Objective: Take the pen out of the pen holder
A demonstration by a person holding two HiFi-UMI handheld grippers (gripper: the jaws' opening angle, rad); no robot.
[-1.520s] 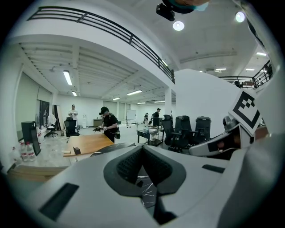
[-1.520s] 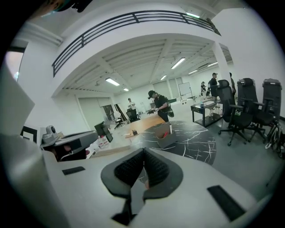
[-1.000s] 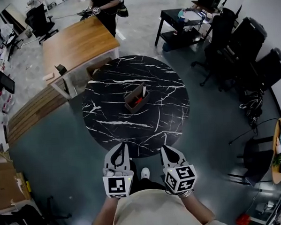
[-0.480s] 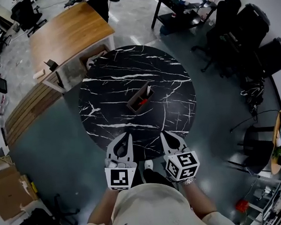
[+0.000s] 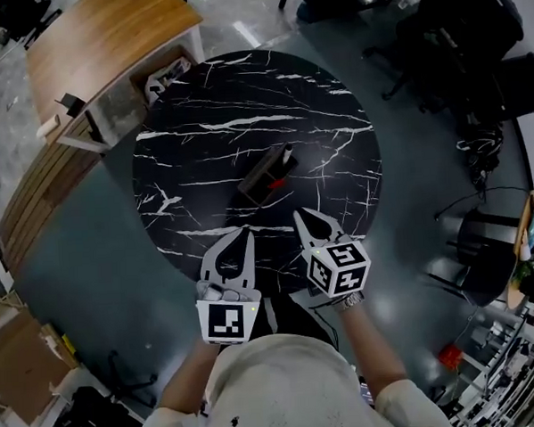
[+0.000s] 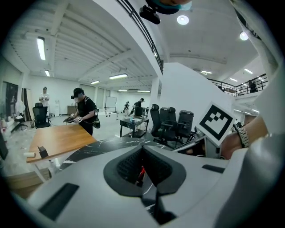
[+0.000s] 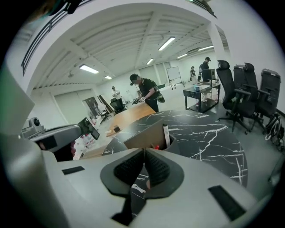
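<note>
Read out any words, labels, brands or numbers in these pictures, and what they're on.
None can be read.
The left hand-held gripper and right hand-held gripper carry only black-and-white square markers, no letters or digits.
The pen holder and the pen show no legible print.

Head view: high overhead, facing steeply down, well above round table [image 5: 243, 93]. Left, right gripper views: low at near table edge, facing forward along jaws. All share tabletop, pen holder [image 5: 265, 172].
</note>
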